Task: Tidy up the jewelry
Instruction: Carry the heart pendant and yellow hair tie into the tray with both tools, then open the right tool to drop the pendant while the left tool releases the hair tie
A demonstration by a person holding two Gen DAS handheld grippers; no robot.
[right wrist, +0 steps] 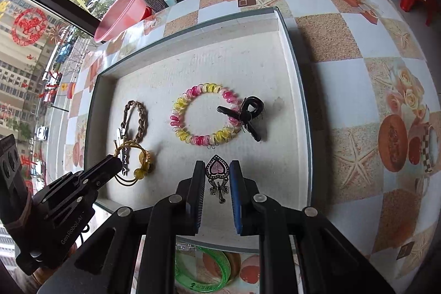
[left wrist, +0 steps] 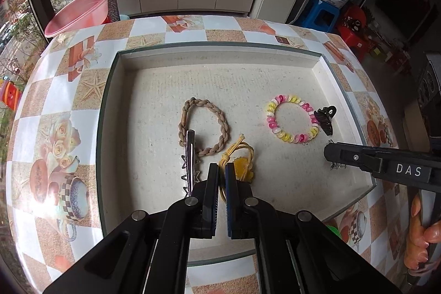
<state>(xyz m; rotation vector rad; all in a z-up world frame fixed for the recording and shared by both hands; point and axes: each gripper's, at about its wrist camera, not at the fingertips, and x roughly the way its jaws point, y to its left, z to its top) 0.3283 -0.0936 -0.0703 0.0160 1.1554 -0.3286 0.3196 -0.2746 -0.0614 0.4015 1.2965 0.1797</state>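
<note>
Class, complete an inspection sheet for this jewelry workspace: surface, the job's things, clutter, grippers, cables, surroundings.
Surface: patterned table bearing a shallow tray.
Job's things: in the tray, braided band, spiral bracelet touching black claw clip, silver clip, yellow hair tie, heart pendant.
Clutter: green bangle outside the tray.
Grippers: left gripper shut on yellow hair tie; right gripper shut on heart pendant.
Cables: nothing seen.
Surroundings: pink basin, cabinets, stools, window.
</note>
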